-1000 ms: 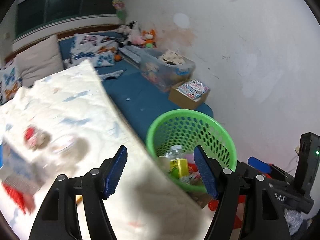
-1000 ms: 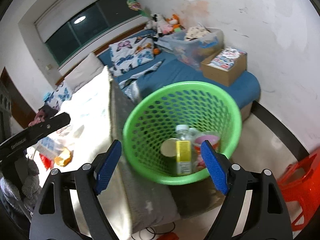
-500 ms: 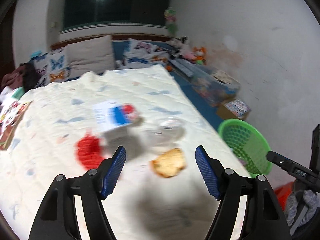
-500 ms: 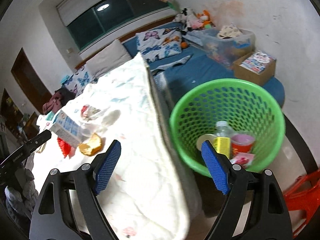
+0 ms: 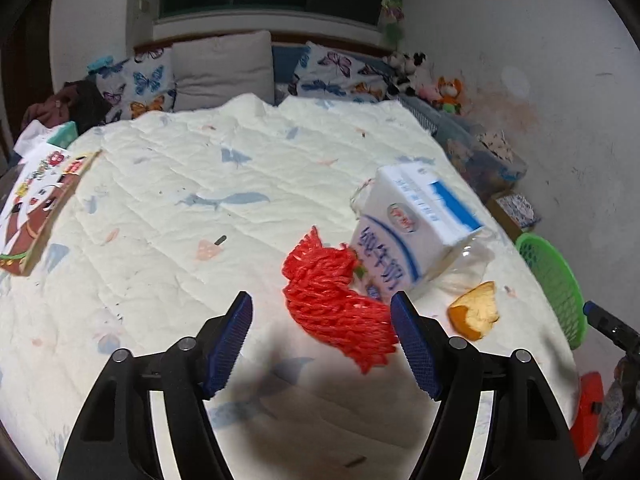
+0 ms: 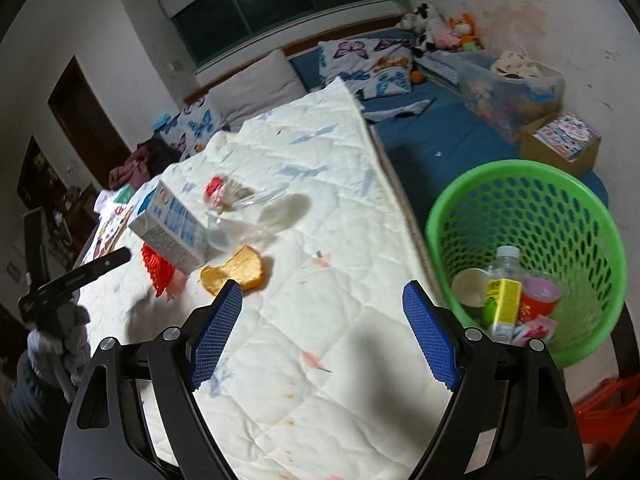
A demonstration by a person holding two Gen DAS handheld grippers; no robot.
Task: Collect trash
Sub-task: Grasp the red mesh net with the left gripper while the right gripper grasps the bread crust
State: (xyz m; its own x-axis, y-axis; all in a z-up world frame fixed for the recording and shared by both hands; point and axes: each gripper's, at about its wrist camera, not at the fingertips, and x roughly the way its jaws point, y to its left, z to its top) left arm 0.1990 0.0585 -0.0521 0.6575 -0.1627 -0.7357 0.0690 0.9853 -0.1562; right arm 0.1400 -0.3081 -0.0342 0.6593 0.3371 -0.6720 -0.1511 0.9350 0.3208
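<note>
Jaws of your left gripper [image 5: 322, 344] and right gripper [image 6: 320, 330] gape empty; red mesh bag [image 5: 332, 296] at one o'clock, handy to grab.

My left gripper [image 5: 322, 344] and right gripper [image 6: 322, 334] are matt black plastic, their pads a rough, cross-hatched blue rubber, with small shiny metal pins at the joints. Under them lies a quilt [image 5: 168, 208] of soft stitched cloth, cream and matt. On it to the right: a red mesh net [image 5: 328, 292] of coarse plastic strands, a smooth printed paper carton [image 5: 412, 232], and clear glossy plastic wrap [image 6: 248, 204]. Far right, the green basket [image 6: 532, 184] is glossy perforated plastic.
</note>
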